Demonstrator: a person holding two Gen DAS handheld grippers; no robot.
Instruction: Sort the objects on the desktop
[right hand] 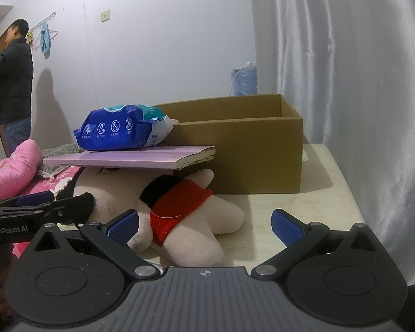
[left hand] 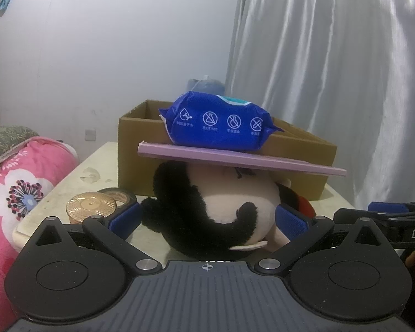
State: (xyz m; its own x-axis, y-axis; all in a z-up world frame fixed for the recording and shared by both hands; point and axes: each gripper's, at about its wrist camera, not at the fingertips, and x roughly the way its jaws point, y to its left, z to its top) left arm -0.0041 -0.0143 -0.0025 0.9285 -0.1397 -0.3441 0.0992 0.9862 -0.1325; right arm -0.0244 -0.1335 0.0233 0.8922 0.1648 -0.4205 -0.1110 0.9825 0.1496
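A plush doll (left hand: 221,210) with black hair and a red top (right hand: 177,207) lies on the pale table. A purple book (left hand: 235,160) (right hand: 130,157) rests flat on its head, and a blue wipes pack (left hand: 218,123) (right hand: 121,128) lies on the book. Behind stands an open cardboard box (left hand: 296,149) (right hand: 251,149). My left gripper (left hand: 207,221) is open, its blue pads on either side of the doll's head. My right gripper (right hand: 204,225) is open around the doll's legs, the left pad close to one foot.
A gold round lid (left hand: 91,203) and a tape roll (left hand: 116,193) sit at the table's left edge (left hand: 69,185). Pink flowered bedding (left hand: 19,193) lies left of the table. A silver curtain (right hand: 359,83) hangs on the right. A person (right hand: 11,83) stands far left.
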